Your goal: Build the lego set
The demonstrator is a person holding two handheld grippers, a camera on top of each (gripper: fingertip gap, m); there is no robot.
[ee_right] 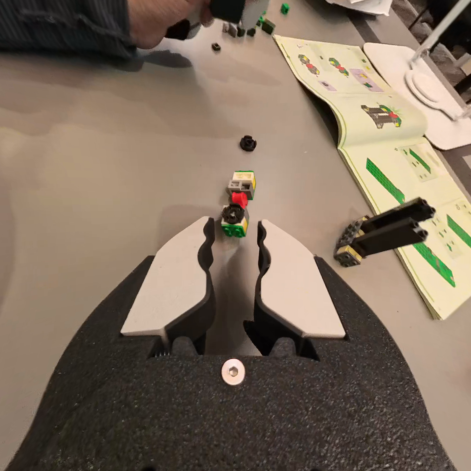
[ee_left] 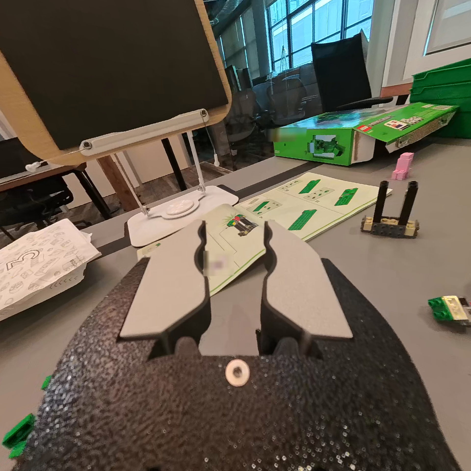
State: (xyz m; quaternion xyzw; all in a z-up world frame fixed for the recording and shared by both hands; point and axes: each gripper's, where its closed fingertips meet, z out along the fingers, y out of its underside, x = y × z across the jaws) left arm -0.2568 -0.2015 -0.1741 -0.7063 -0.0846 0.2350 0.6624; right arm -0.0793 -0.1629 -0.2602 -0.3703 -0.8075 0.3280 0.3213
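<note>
Your work rests on a wide grey table (ee_left: 382,275), and along its far edge lies the largest item, a green cardboard lego box (ee_left: 331,142) on its side with an end flap open. Near that far edge an open, pale green instruction booklet (ee_left: 293,204) lies flat, one corner just beside the white base of a tilted board stand (ee_left: 178,216). A white printed paper bag (ee_left: 38,262) sits at the table's left edge. Beside the booklet's right edge stands a dark grey and tan brick base with two black upright columns (ee_left: 392,214). Your left gripper (ee_left: 234,229) hovers over the booklet's near corner, its grey fingers parted with nothing between them. Your right gripper (ee_right: 235,224) is likewise spread and empty, pointing down at the middle of the table, where a small green, white, yellow and grey brick cluster with a red piece and a black round piece (ee_right: 238,204) lies just beyond its fingertips, not touched. A loose black round stud piece (ee_right: 248,143) rests farther on, well apart from the cluster.
</note>
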